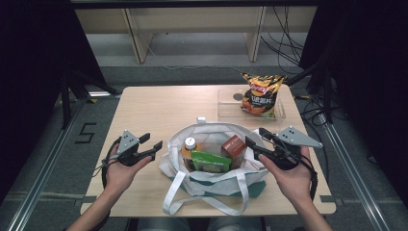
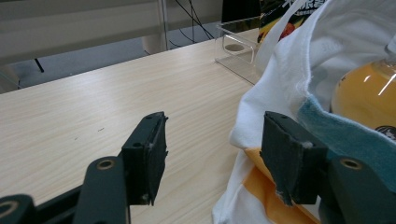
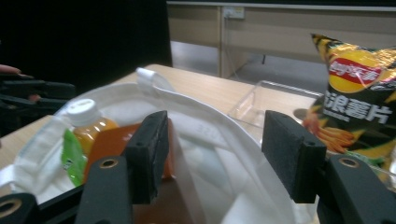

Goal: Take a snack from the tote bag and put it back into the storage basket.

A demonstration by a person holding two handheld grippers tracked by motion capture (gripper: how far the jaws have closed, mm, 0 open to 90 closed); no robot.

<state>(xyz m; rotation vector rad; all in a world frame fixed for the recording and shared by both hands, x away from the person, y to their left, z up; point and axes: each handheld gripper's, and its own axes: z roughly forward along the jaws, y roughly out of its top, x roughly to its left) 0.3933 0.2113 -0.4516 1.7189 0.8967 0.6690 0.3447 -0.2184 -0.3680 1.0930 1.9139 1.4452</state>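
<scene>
A white tote bag (image 1: 207, 185) stands open in the middle of the table. Inside it are an orange-drink bottle (image 1: 189, 147), a green packet (image 1: 210, 161) and a red-brown box (image 1: 234, 145). My left gripper (image 1: 152, 141) is open just left of the bag, its jaws pointing at the bag's side; the left gripper view shows the white cloth (image 2: 280, 60) and the bottle (image 2: 369, 93) close by. My right gripper (image 1: 255, 135) is open at the bag's right rim, with nothing pressed between its pads. Its own view looks over the rim (image 3: 187, 100) at the bottle (image 3: 86, 123).
A black and yellow chips bag (image 1: 261, 94) stands in a clear plastic tray (image 1: 228, 108) at the back right of the wooden table (image 1: 159, 106). The bag's handles trail toward the front edge. Cables lie on the floor beyond the table.
</scene>
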